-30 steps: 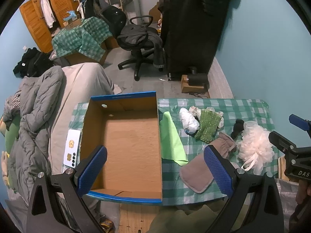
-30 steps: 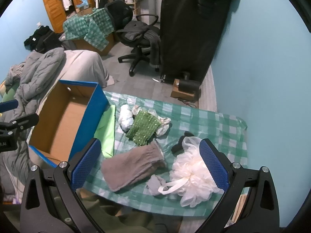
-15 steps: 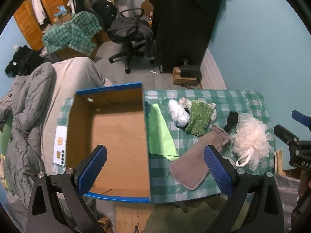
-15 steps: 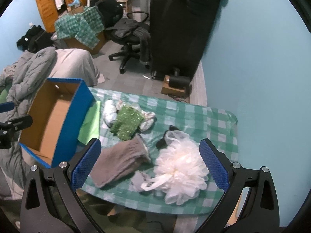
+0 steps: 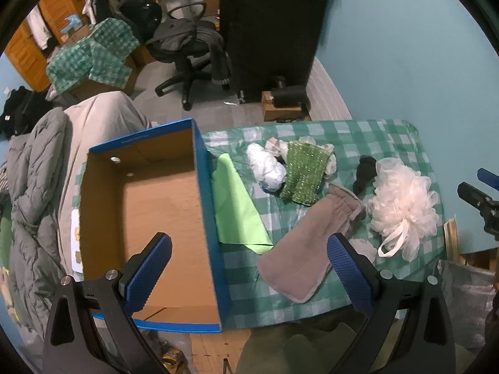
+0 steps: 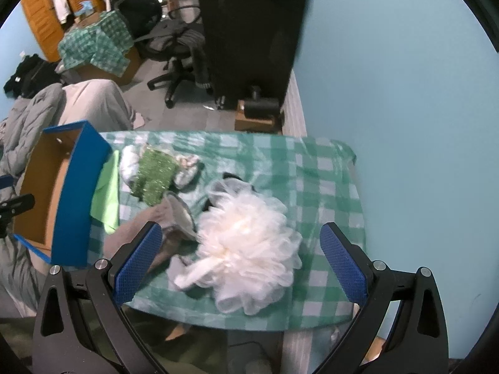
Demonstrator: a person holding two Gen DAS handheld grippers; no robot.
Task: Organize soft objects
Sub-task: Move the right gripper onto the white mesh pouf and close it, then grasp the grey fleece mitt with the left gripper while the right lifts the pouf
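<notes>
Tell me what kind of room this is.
Most likely a lived-in bedroom doubling as a work space: a bed with a grey quilt sits beside the checked table, an office chair draped with clothes stands behind, and a wooden wardrobe with hanging garments fills the far corner.

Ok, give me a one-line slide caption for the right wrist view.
Open right gripper above a white bath pouf on the checked tablecloth, blue cardboard box waiting at left.

Dim indoor light with a cool bluish cast. Fisheye lenses bend walls and floor, with black vignette corners. The right wrist view is motion-blurred, smearing the white bath pouf [image 6: 246, 243]. Shadows are soft.
</notes>
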